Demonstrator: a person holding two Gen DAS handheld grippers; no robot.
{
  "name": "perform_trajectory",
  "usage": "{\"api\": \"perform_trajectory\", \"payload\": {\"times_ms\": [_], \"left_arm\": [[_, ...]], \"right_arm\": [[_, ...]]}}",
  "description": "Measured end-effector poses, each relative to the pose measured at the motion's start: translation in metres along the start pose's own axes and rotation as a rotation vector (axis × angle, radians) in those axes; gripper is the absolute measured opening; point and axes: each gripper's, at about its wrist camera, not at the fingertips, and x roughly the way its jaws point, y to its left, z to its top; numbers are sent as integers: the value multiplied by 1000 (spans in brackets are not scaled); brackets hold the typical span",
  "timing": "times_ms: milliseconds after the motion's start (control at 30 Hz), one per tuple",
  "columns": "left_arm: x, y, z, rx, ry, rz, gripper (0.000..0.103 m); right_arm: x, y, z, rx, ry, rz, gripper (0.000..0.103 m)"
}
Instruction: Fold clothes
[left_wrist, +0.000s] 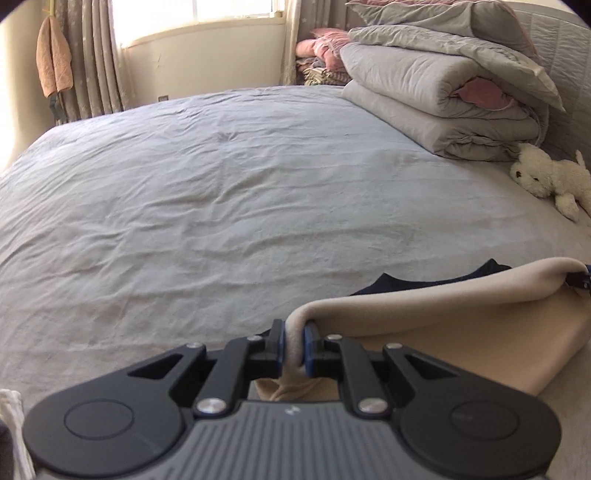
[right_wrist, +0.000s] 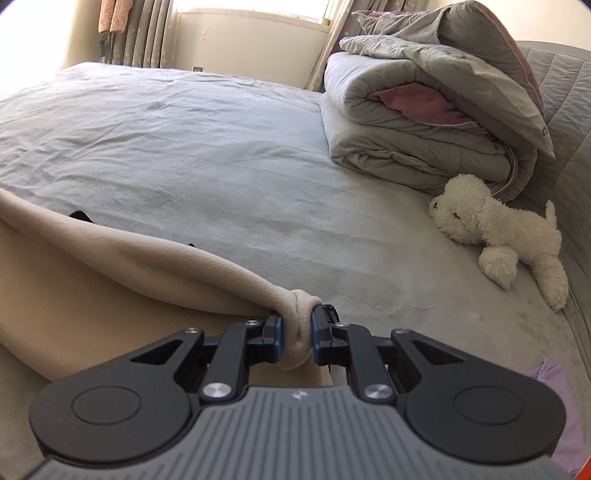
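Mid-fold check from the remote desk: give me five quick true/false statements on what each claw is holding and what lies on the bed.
1. The left claw is shut on the beige garment. True.
2. The right claw is open and empty. False: it pinches the same beige garment.
3. A white plush dog lies on the bed. True.
4. The folded grey quilts sit on the floor. False: they are stacked on the bed.
5. Dark fabric shows beyond the garment's edge. True.

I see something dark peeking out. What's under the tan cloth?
A dark garment pokes out past the tan cloth, which both grippers hold up over the bed sheet. Most of it is covered, so what it is stays hidden.
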Motion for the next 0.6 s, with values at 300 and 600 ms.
{"api": "perform_trajectory", "payload": {"times_ms": [300, 600], "left_arm": [[23, 3, 4, -40, -5, 39, 30], [30, 16, 7, -97, -40, 81, 49]], "right_arm": [[24, -7, 3, 59, 42, 38, 17], [37, -20, -4, 146, 57, -23, 25]]}}
